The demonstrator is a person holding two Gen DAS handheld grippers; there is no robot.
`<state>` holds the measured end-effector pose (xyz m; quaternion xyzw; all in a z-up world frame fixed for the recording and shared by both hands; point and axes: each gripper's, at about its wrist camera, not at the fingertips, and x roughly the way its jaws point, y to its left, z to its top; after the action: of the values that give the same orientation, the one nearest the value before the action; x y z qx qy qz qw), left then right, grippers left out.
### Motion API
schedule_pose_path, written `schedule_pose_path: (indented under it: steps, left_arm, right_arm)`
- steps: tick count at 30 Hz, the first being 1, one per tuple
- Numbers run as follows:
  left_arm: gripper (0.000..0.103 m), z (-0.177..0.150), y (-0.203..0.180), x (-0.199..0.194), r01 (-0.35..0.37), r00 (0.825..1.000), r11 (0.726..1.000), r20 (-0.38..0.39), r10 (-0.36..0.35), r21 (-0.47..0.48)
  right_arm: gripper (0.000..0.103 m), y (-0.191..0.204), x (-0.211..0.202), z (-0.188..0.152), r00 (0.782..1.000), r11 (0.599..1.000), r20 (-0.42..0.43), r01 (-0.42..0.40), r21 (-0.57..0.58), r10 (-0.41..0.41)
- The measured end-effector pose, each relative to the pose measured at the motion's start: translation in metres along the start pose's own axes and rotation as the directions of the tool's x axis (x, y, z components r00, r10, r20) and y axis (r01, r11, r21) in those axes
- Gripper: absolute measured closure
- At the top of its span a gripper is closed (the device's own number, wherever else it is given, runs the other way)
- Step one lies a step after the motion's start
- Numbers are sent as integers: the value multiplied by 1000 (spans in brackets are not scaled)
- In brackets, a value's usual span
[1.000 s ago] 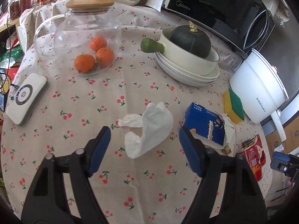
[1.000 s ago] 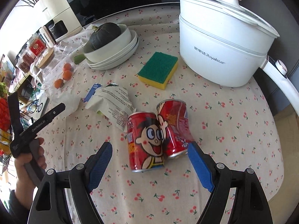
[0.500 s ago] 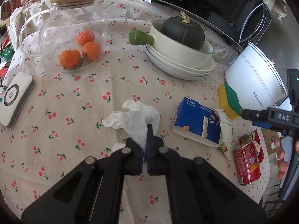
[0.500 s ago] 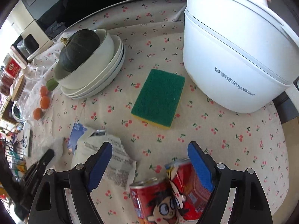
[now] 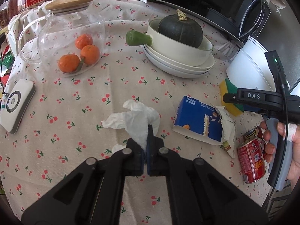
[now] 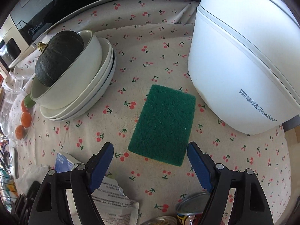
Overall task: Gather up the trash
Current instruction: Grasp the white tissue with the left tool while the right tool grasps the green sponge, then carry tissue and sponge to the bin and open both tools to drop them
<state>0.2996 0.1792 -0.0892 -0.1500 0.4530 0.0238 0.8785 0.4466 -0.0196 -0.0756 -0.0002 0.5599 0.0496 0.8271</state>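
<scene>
The left tool [image 5: 146,140] is clamped tight on a crumpled white tissue [image 5: 136,118], which rises from between the pads above the cherry-print bench [image 5: 112,86]. Taking the green sponge [image 6: 165,123] as landmark: the right tool [image 6: 150,161] hangs just in front of it, jaws wide but closing, with nothing between them. Two red cans [image 5: 251,165] stand nearer than the sponge, beneath that tool. A torn blue carton [image 5: 200,123] lies to the sponge's left, the tissue further left. A white pot [image 6: 243,65] stands right of the sponge, stacked bowls [image 6: 90,86] holding a dark squash [image 6: 56,58] behind-left.
</scene>
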Motion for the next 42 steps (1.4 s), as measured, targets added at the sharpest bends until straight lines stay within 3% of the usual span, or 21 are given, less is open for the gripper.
schedule_pose_path:
  steps: [5, 8, 17, 21, 28, 33, 42]
  left_arm:
    - [101, -1, -2, -1, -5, 1000, 1000, 0, 5, 10]
    - [101, -2, -4, -3, -11, 1000, 1000, 1, 11, 18]
    - [102, -11, -29, -48, -9, 1000, 998, 22, 8, 62]
    - [102, -20, -51, -81, -16, 999, 993, 38, 12, 117]
    - [102, -67, -81, -130, 28, 999, 984, 15, -31, 177]
    - [102, -103, -102, -148, 40, 999, 974, -17, -37, 223]
    - [102, -154, -143, -159, 108, 994, 948, -66, -92, 300]
  right_arm:
    - [39, -2, 12, 3, 999, 999, -5, 53, -4, -53]
    - [44, -4, 6, 2, 999, 999, 22, 46, -15, -46]
    - [45, 1, -89, -30, 988, 992, 142, -37, -124, 55]
    - [45, -14, -138, -64, 981, 987, 177, -58, -149, 84]
    - [44, -74, -192, -159, 983, 985, 166, -50, -164, 78]
    - [44, -119, -210, -225, 986, 990, 157, -40, -138, 62]
    - [44, -181, -221, -297, 987, 995, 143, -61, -83, 72]
